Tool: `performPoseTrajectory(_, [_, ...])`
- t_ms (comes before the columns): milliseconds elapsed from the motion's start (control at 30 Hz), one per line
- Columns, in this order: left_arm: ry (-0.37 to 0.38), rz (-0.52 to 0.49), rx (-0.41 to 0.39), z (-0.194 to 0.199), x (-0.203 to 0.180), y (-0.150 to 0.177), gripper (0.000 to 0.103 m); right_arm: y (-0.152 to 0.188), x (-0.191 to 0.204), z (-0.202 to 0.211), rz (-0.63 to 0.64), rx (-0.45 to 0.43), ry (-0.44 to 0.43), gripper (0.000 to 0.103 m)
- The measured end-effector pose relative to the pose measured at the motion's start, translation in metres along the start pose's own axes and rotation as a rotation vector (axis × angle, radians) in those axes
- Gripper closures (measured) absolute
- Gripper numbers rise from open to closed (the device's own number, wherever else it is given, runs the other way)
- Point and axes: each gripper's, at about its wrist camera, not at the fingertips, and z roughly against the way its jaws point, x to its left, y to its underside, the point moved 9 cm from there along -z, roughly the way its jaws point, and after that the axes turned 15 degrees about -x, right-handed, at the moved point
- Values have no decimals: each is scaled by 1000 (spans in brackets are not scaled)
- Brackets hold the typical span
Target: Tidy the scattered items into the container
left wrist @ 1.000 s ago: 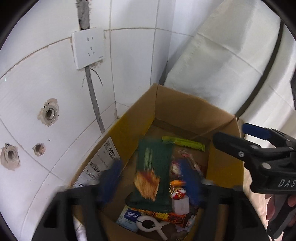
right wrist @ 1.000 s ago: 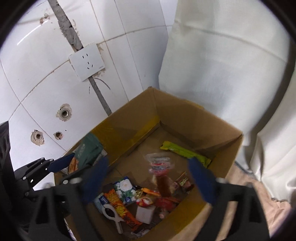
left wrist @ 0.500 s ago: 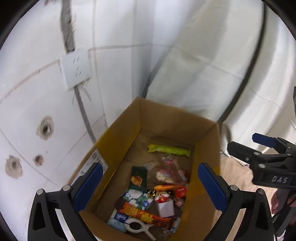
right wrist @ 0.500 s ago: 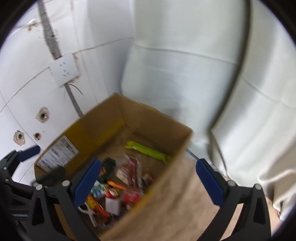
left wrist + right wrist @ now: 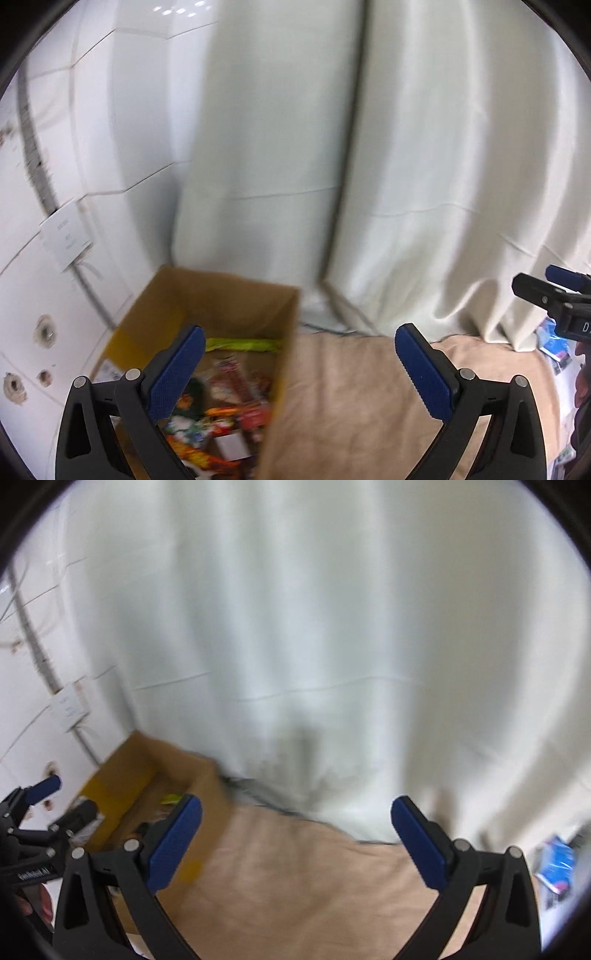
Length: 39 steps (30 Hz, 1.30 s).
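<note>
An open cardboard box (image 5: 221, 295) stands against the tiled wall at lower left in the left wrist view. It holds several snack packets (image 5: 225, 410), with a yellow-green packet (image 5: 240, 344) at the back. My left gripper (image 5: 299, 373) is open and empty, above the box's right wall. The box also shows in the right wrist view (image 5: 147, 771) at lower left. My right gripper (image 5: 295, 842) is open and empty over the tan cloth (image 5: 295, 878), to the right of the box. The left gripper's side (image 5: 33, 812) shows at that view's left edge.
A white curtain (image 5: 369, 166) hangs behind the box and the tan cloth (image 5: 351, 406). A wall socket (image 5: 66, 236) and pipe holes mark the tiled wall on the left. Blue packets (image 5: 557, 864) lie on the floor at far right.
The left gripper let go of the green packet, which now lies in the box. Both grippers have swung up and to the right, away from the box.
</note>
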Motion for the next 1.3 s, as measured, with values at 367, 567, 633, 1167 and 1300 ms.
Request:
performPoseTrajectory(367, [98, -72, 47, -7, -75, 40, 0, 47, -99, 46, -39, 49, 186, 0])
performPoseTrajectory(567, [93, -76, 75, -1, -83, 68, 0, 86, -107, 50, -78, 109, 211, 0])
performPoseTrajectory(633, [96, -63, 90, 2, -82, 77, 0, 97, -102, 51, -72, 125, 201, 0])
performPoseTrajectory(1167, [103, -60, 126, 4, -84, 104, 0, 129, -103, 65, -104, 138, 218, 0])
performPoseTrajectory(1300, [108, -64, 135, 5, -86, 107, 0, 129, -102, 67, -99, 137, 217, 0])
